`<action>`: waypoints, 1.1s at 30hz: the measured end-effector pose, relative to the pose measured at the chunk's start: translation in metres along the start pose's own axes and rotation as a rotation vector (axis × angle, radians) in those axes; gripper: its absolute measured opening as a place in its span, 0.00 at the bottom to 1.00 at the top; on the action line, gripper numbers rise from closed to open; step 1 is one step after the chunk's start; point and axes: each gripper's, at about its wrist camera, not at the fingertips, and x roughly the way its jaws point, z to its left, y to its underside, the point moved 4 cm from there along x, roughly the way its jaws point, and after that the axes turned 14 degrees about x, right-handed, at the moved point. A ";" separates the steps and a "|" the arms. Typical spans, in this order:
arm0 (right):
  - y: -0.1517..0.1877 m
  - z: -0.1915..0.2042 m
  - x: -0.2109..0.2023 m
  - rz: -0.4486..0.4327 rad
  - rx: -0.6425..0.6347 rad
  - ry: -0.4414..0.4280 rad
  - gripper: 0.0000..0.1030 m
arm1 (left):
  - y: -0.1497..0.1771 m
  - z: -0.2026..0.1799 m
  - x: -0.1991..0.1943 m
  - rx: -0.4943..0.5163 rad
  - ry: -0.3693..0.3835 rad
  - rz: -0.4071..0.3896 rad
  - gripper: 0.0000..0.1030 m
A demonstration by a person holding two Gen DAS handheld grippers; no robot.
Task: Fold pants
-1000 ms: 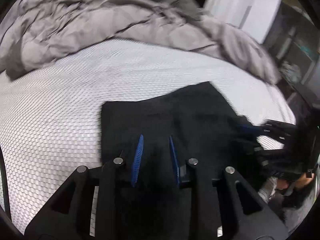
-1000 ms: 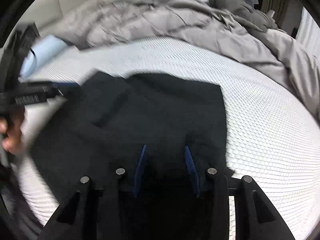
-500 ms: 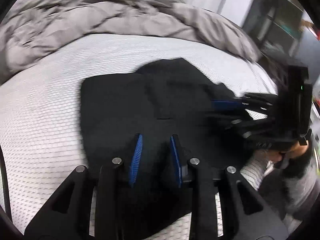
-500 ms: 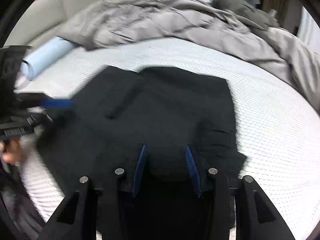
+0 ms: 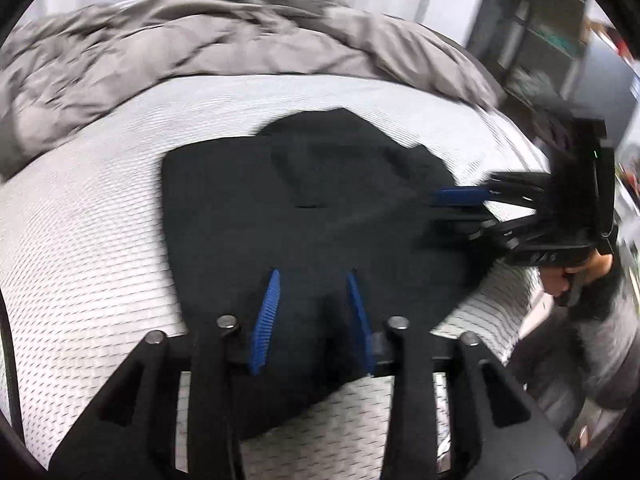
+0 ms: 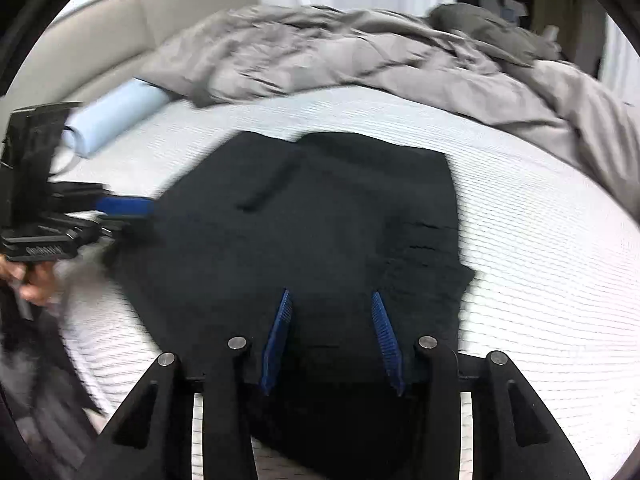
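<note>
The black pants (image 5: 304, 216) lie folded in a rough square on the white mattress (image 5: 80, 240); they also show in the right wrist view (image 6: 320, 224). My left gripper (image 5: 312, 280) hovers open over the pants' near edge, nothing between its blue pads. My right gripper (image 6: 330, 300) is open over the opposite near edge, empty. Each gripper shows in the other's view: the right gripper (image 5: 460, 208) at the pants' right side, the left gripper (image 6: 124, 216) at the pants' left side. Some creases sit near the pants' right corner.
A rumpled grey duvet (image 6: 360, 52) is piled along the far side of the bed. A light blue roll (image 6: 112, 116) lies at the far left by the beige headboard (image 6: 120, 28). The mattress edge (image 5: 504, 320) drops off at the right, by dark shelving.
Both grippers drew back toward the near edge of the pants and stayed open. The pants settled flatter; the views swung slightly, with motion blur.
</note>
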 end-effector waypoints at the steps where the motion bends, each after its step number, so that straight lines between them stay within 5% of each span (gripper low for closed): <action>1: 0.002 0.012 0.004 0.016 -0.015 -0.041 0.42 | 0.001 -0.008 0.007 0.030 0.020 0.023 0.36; 4: 0.017 0.027 0.023 0.098 -0.113 -0.001 0.42 | 0.011 -0.017 0.018 0.111 -0.008 0.089 0.36; 9: 0.029 -0.007 -0.010 0.073 -0.127 0.061 0.41 | 0.029 -0.002 -0.010 0.083 0.004 0.083 0.42; 11: 0.031 -0.018 -0.024 0.055 -0.102 0.087 0.61 | 0.033 0.007 -0.029 0.062 0.009 0.044 0.44; 13: 0.033 -0.033 -0.040 0.022 -0.045 0.060 0.64 | 0.034 0.032 -0.046 -0.024 -0.023 -0.018 0.62; 15: 0.032 -0.051 -0.046 0.000 0.050 0.026 0.66 | 0.036 0.062 -0.051 -0.180 -0.079 -0.054 0.65; 20: 0.005 -0.085 -0.013 0.038 0.322 -0.101 0.66 | 0.042 0.095 -0.018 -0.377 0.035 -0.001 0.61; 22: 0.001 -0.094 0.002 0.082 0.360 -0.112 0.66 | 0.044 0.092 -0.001 -0.406 0.095 0.032 0.43; 24: -0.004 -0.098 0.020 0.124 0.392 -0.149 0.64 | 0.042 0.087 0.013 -0.408 0.081 0.051 0.40; 28: -0.013 -0.095 0.027 0.090 0.465 -0.195 0.32 | 0.026 0.091 0.008 -0.366 0.018 0.030 0.34; 33: -0.026 -0.074 0.033 0.056 0.357 -0.086 0.33 | 0.026 0.104 0.011 -0.376 -0.045 0.033 0.34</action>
